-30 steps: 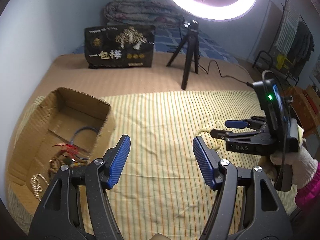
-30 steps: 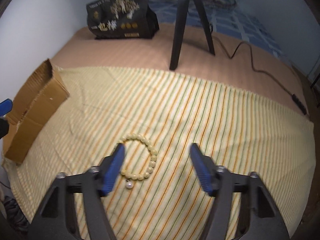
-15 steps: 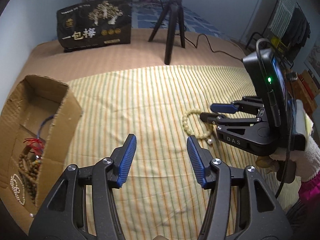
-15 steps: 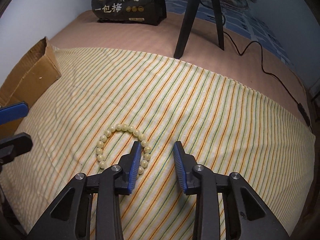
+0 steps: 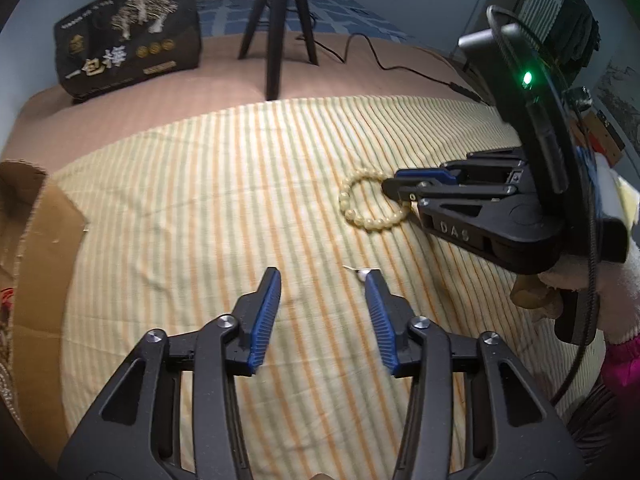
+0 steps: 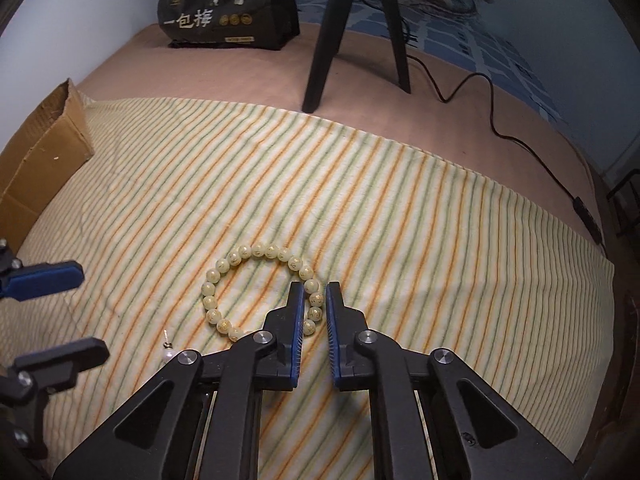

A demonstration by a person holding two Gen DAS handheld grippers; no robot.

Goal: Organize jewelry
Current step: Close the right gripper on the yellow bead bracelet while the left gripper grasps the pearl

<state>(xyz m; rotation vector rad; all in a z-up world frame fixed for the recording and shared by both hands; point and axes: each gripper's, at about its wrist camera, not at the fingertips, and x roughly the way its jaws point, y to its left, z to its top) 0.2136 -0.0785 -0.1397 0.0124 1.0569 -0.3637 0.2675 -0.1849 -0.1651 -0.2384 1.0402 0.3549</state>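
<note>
Pale-beaded bracelet (image 6: pixel 256 292) lies with one side between the right gripper's (image 6: pixel 313 308) jaws.

You can only see a corner of the cardboard box (image 5: pixel 36 248); the picture edge cuts it off. Your right gripper (image 6: pixel 313 312) hides part of the bead bracelet (image 6: pixel 240 258). The tiny earring (image 6: pixel 167 350) is too small to tell.

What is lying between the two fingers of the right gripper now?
A short stretch of the bead bracelet, about three beads, sits between the right gripper fingers on the striped cloth; the right wrist view shows it.
</note>
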